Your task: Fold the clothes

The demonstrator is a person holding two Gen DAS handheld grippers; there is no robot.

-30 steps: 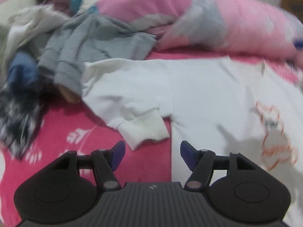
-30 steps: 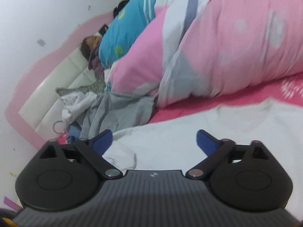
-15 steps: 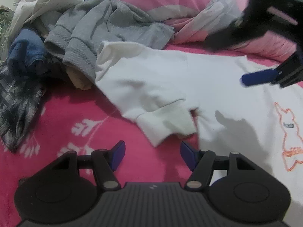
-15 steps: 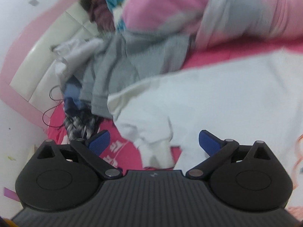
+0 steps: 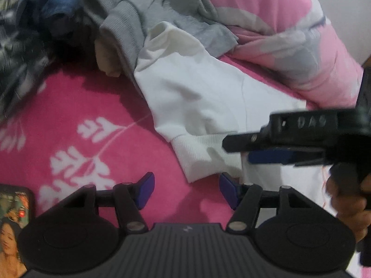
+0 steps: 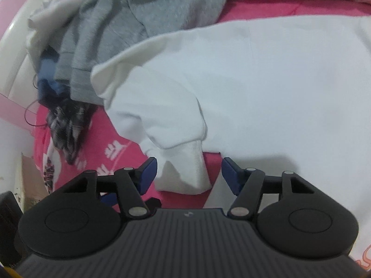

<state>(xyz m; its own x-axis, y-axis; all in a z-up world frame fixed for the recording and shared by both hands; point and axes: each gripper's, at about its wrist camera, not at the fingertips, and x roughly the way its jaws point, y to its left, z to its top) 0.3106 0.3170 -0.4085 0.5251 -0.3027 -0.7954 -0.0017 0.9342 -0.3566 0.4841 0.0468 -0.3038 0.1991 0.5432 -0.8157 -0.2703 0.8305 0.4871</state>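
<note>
white sweatshirt (image 6: 266,88): spread flat on the pink bedspread (image 5: 69,120), 1 sleeve folded in toward the body.
ribbed cuff (image 6: 185,173): lies between the right gripper's 2 blue pads, not pinched.
right gripper (image 6: 189,173): jaws have just been closing, a gap shows on both sides of the cuff.
left gripper (image 5: 186,190): half spread, nothing held, just short of the cuff's edge.
grey sweater (image 5: 162,16): heaped beside the sweatshirt's shoulder.
pink quilt (image 5: 289,34): bunched behind.
phone (image 5: 14,220): on the bedspread, lower left.
</note>
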